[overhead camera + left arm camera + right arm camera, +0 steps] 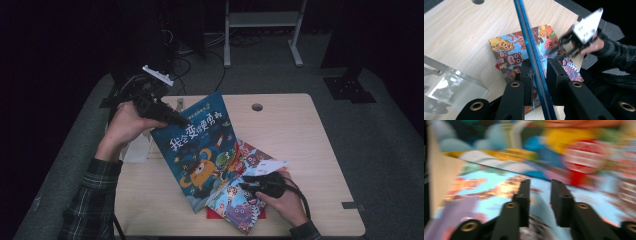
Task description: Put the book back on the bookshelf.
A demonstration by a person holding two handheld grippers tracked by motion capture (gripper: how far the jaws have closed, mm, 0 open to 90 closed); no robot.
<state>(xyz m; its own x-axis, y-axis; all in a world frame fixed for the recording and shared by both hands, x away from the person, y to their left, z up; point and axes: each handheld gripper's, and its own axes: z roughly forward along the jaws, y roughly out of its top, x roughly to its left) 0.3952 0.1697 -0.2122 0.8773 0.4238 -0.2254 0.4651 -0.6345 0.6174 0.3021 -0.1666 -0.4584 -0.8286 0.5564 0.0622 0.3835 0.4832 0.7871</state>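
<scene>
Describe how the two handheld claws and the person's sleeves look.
Both claws are black, each with two blocky jaws on arms fitted with brass-coloured rivets. The left claw and the right claw each carry a pale three-cornered plate and trail black cables. The sleeves are dark plaid.

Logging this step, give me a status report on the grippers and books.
Left gripper shut on blue book, lifted on edge. Right gripper open over the flat book. Nothing in the way.
</scene>
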